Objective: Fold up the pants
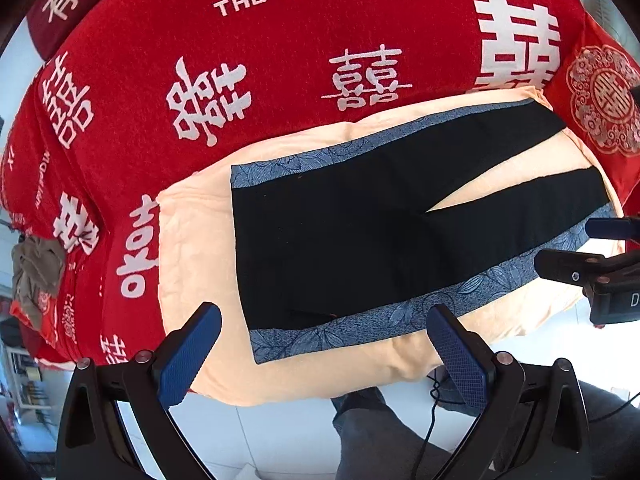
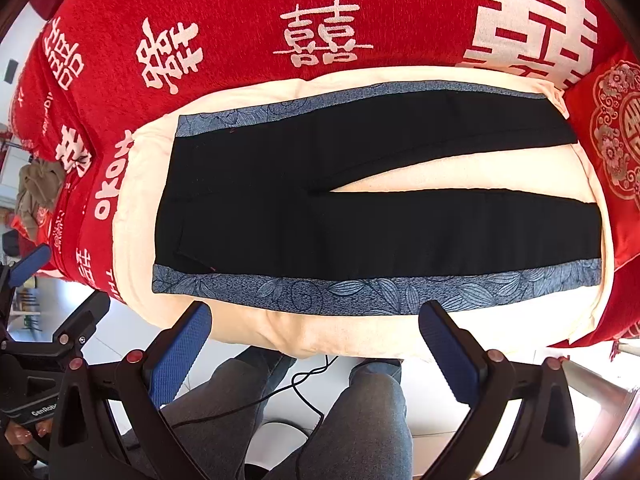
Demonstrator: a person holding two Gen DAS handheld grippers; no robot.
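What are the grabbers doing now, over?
Left gripper and right gripper open, empty, hovering at bed edge. Black pants with blue floral side stripes flat, unfolded, on cream pad. Nothing in the way.

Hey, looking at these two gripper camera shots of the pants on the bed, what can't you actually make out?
- Underside of the pants: hidden by the pants themselves, both views.
- Right gripper in the left wrist view: cut off by the right edge.
- Left gripper in the right wrist view: cut off by the left edge.
- Heap of cloth far left: too small and warped to identify.
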